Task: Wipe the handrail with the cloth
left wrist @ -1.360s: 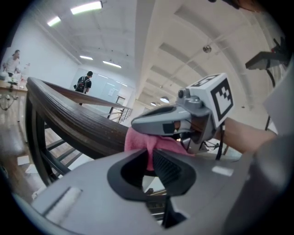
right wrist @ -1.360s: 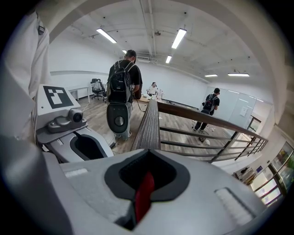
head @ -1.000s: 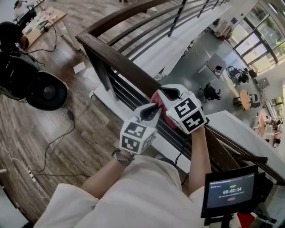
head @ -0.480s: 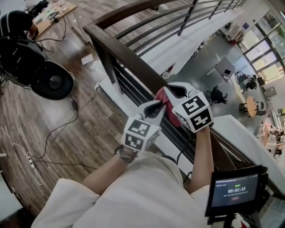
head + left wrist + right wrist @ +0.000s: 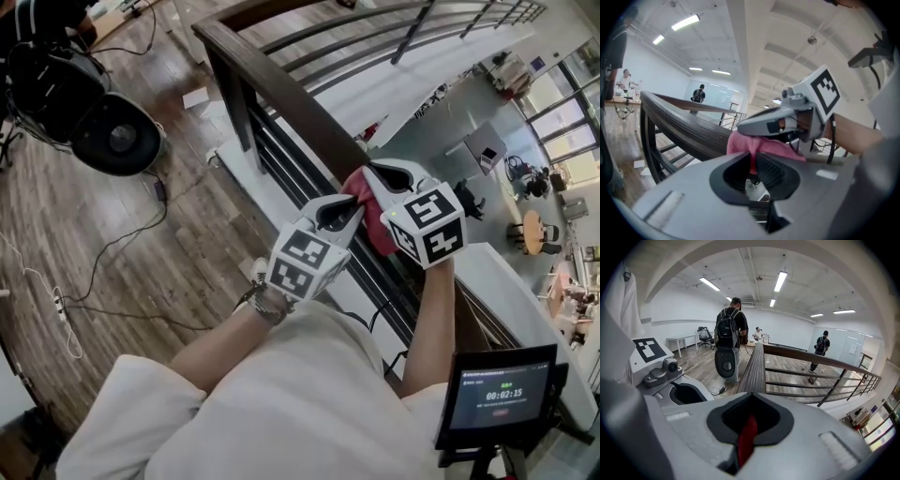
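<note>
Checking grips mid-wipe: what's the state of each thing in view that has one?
left gripper: shut on the cloth.
right gripper: shut on the cloth.
cloth: bunched on the handrail's top, pinched by both grippers.
handrail: cloth on it; can't tell whether it is clean.
screen: on, showing a timer.
</note>
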Demonstrator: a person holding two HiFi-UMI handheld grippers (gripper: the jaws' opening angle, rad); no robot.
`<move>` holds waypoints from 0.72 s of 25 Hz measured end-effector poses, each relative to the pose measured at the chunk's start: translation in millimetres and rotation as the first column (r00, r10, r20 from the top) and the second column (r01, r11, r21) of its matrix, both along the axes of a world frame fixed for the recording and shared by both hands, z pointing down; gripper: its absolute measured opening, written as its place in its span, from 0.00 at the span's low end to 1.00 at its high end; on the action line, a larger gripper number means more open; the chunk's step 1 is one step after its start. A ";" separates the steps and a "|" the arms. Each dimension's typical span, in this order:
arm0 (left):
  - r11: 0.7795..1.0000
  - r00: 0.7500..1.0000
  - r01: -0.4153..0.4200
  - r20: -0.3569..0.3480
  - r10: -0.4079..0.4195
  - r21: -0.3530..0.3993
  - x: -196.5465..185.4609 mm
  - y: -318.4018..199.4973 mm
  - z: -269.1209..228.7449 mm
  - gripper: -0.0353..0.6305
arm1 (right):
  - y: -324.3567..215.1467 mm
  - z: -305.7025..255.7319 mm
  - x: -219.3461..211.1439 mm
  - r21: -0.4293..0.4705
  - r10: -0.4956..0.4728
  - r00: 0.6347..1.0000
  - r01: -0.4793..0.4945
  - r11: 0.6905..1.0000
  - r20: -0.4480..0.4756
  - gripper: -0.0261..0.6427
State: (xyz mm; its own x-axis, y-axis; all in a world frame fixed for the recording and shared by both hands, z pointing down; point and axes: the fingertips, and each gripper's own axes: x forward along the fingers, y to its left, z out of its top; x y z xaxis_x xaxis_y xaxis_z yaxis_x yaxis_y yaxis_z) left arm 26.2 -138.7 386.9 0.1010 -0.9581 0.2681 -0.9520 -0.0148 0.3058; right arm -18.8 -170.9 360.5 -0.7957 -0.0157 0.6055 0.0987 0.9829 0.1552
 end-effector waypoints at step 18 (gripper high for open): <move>1.000 1.000 0.000 -0.008 0.000 -0.017 29.9 1.0 10.3 0.12 | -1.0 -14.1 31.9 -0.084 -0.011 0.994 0.020 0.996 0.113 0.05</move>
State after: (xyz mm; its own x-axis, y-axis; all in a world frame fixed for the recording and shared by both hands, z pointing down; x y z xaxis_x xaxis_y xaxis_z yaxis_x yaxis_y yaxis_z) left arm 56.1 -137.7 397.2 0.1035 -0.9534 0.2834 -0.9496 -0.0099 0.3134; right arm 13.1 -171.9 346.4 -0.8582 0.0448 0.5113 0.1008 0.9915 0.0823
